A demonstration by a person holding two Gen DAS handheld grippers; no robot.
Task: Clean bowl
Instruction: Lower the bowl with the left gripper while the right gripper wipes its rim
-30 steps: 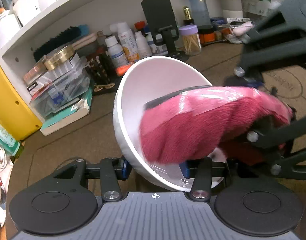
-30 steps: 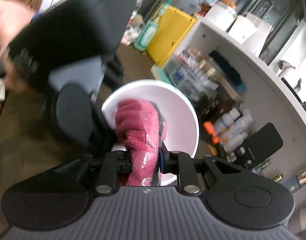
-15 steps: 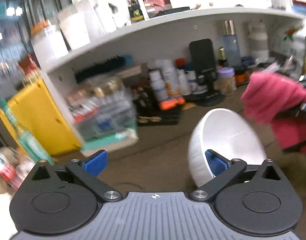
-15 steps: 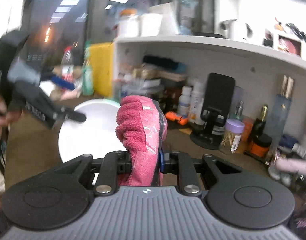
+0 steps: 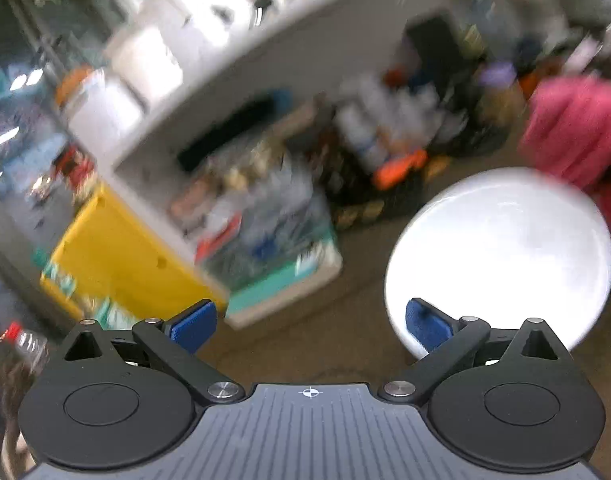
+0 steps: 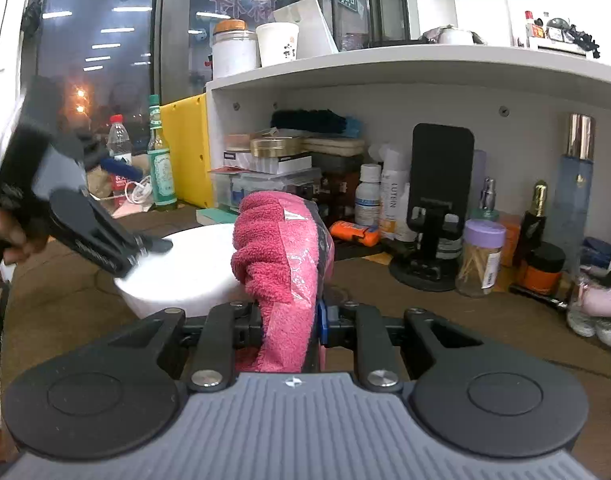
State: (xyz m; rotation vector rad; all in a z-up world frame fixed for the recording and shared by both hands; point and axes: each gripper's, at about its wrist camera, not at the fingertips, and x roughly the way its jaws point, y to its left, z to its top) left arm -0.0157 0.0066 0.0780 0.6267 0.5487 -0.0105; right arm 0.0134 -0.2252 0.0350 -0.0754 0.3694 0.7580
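Observation:
A white bowl [image 5: 501, 256] [image 6: 185, 268] rests on the brown table, hollow side up. My left gripper [image 5: 309, 328] stands open wide just in front of it, nothing pressed between the blue pads; the right pad overlaps the bowl's near rim. In the right wrist view one of its fingers [image 6: 153, 245] hovers over the bowl's left rim, a hand behind it. My right gripper [image 6: 289, 320] is shut on a pink fluffy cloth [image 6: 277, 248] [image 5: 577, 132], which stands upright to the right of the bowl and outside it.
A white shelf [image 6: 385, 64] runs along the back with bottles [image 6: 393, 200], a black phone stand [image 6: 437, 200], a toothpick jar [image 6: 479, 256] and stacked boxes [image 6: 273, 168] under it. A yellow box [image 5: 121, 256] and a green bottle [image 6: 161, 164] stand at the left.
The left gripper let go of the tilted bowl and opened wide; the bowl now sits on the table. The right gripper drew the cloth out of the bowl and rolled upright.

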